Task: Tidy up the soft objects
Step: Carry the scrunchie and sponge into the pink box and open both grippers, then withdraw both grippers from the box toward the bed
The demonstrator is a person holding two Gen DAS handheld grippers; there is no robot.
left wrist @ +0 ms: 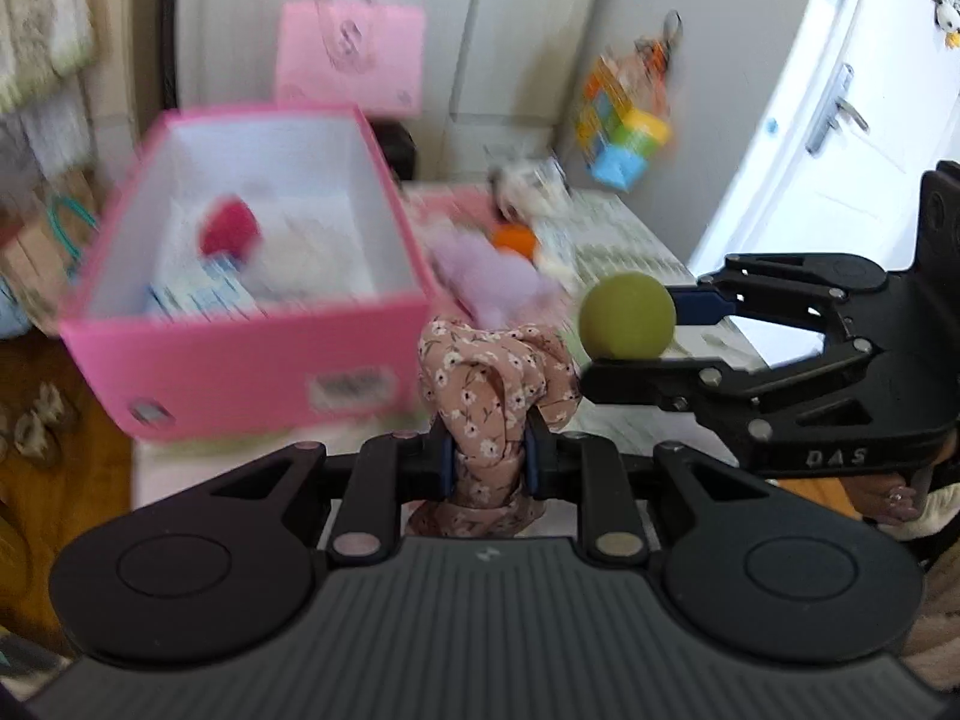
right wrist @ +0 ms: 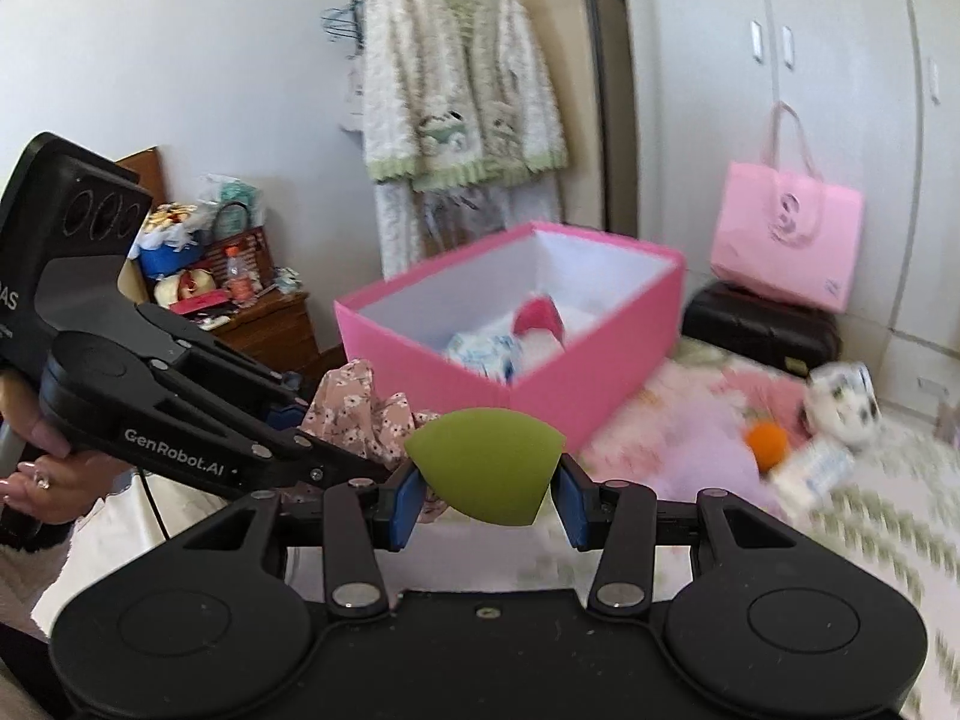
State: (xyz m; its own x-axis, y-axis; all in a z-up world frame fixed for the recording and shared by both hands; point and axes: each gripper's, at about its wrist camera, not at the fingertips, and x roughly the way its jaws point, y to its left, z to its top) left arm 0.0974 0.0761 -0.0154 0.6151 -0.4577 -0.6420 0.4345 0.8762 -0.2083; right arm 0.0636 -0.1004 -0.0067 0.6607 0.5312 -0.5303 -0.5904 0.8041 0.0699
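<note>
The left hand-held gripper (left wrist: 486, 462) is clamped on a floral scrunchie (left wrist: 495, 384); the right hand-held gripper (right wrist: 487, 495) grips a green sponge (right wrist: 489, 465). The open pink box (right wrist: 540, 384) on the bed lies ahead of both, nearer the left one.

A pink bag (right wrist: 786, 240) stood on a dark case (right wrist: 759, 327) at two o'clock from the room's middle, against pale wardrobe doors (right wrist: 840, 60). A fluffy cream cardigan (right wrist: 459, 90) hung at twelve o'clock on the wall. At nine o'clock a wooden cabinet (right wrist: 270, 324) carried cluttered odds and ends, too blurred to name. In the left wrist view a white door (left wrist: 840, 138) with a metal handle (left wrist: 837, 108) stood at two o'clock, a colourful hanging toy (left wrist: 627, 120) beside it.
</note>
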